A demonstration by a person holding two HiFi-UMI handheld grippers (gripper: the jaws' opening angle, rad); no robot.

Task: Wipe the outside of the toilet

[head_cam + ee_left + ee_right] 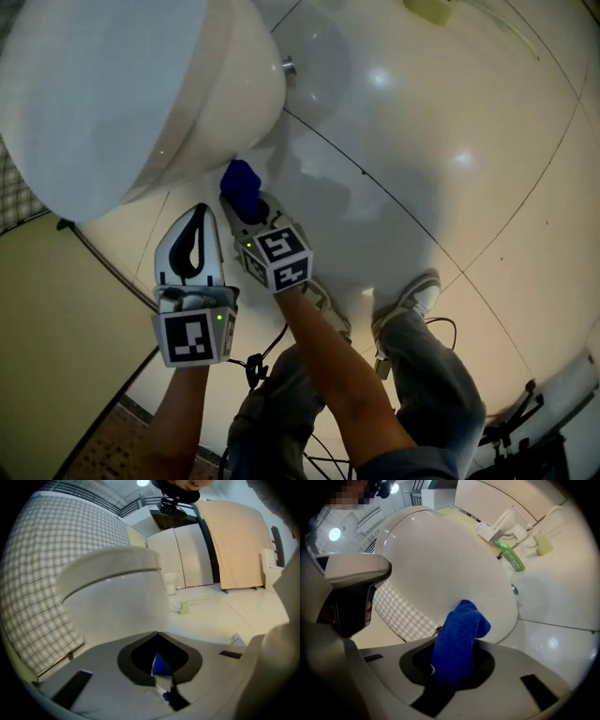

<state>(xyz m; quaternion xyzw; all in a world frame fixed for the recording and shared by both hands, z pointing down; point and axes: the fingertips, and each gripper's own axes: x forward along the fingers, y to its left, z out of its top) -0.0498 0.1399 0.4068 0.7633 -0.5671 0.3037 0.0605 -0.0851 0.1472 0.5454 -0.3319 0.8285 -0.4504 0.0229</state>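
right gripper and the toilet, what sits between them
The blue cloth, held by the right gripper, sticks up toward the toilet; the right gripper view shows it.

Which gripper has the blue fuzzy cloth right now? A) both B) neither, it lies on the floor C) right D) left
C: the right gripper view shows the blue fuzzy cloth clamped between the jaws of the right gripper, its free end up by the white ceramic toilet bowl. The left gripper has its jaws together on nothing.
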